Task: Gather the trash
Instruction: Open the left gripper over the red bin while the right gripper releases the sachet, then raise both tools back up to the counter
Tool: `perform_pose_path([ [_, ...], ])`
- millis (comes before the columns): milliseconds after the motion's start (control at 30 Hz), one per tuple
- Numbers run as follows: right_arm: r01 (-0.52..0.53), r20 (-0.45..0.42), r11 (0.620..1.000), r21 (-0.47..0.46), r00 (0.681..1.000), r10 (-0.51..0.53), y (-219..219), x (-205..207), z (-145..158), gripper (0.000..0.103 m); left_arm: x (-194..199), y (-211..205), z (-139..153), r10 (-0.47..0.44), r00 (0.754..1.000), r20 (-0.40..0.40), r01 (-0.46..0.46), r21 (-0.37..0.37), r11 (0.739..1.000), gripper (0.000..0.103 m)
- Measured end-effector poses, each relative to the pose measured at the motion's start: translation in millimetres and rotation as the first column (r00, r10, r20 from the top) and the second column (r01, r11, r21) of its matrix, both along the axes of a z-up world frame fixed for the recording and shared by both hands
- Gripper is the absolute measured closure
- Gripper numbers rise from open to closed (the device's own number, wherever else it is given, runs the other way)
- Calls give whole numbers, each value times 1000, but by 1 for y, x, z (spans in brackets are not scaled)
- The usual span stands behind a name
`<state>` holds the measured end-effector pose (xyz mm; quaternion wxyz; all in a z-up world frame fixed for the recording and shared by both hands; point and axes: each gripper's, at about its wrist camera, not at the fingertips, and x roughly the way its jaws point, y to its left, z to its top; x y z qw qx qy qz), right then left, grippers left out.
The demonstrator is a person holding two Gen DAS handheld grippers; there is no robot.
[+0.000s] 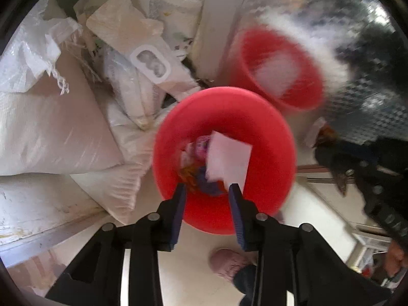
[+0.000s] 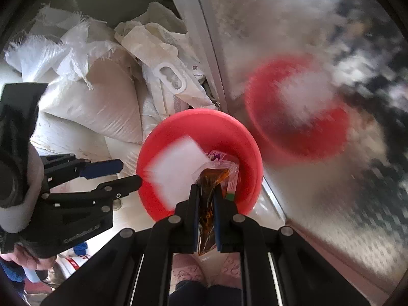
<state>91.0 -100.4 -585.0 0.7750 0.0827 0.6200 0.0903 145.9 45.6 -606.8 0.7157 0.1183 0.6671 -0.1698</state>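
Note:
A red round bin (image 1: 267,137) stands on the floor and holds a white paper (image 1: 227,158) and coloured wrappers (image 1: 199,148). My left gripper (image 1: 207,191) is open and empty, just above the bin's near rim. In the right wrist view the bin (image 2: 244,137) holds the white paper (image 2: 178,168). My right gripper (image 2: 206,191) is shut on a clear wrapper with brown contents (image 2: 210,181), held over the bin's near rim. The left gripper (image 2: 125,172) shows open at the bin's left side.
White woven sacks (image 1: 51,127) are piled left of the bin, seen also in the right wrist view (image 2: 102,107). A shiny metal panel (image 2: 318,178) at the right mirrors the bin (image 2: 298,117). My pink slippers (image 1: 227,262) stand on the pale floor below.

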Motion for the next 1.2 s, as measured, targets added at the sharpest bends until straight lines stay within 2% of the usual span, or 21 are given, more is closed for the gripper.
perform_pose_path([
  [233,-45,-9,999,0,999,45,11,-1,9,94,-1,16,9,54,998,13,-54,-7,999,69],
  [300,-63,-7,998,8,998,64,16,0,13,94,-2,23,18,78,997,17,-78,-28,997,58],
  [367,-91,-5,996,23,996,91,23,2,17,94,-4,31,29,111,994,21,-110,-44,993,37],
  [433,-123,-3,992,39,992,123,29,5,17,94,-6,38,37,125,992,26,-124,-50,991,33],
  [533,-164,-9,985,47,986,165,40,9,14,94,-8,48,41,136,990,43,-135,-17,991,24],
  [933,-292,25,956,37,956,291,69,23,12,92,-11,78,42,216,975,41,-217,17,976,21],
  [967,-300,27,953,40,954,299,70,24,13,90,-11,79,42,222,974,38,-222,16,975,21],
  [1033,-311,28,949,47,950,310,71,25,14,70,-9,81,42,231,972,41,-232,18,973,21],
  [1067,-311,34,950,31,950,310,71,26,15,51,-9,82,43,236,971,46,-237,21,971,21],
  [1100,-313,43,950,19,949,312,71,26,16,45,-8,84,44,241,969,49,-242,23,970,21],
  [1200,-321,36,947,-3,947,321,73,27,16,37,-9,83,47,248,968,48,-250,29,968,20],
])
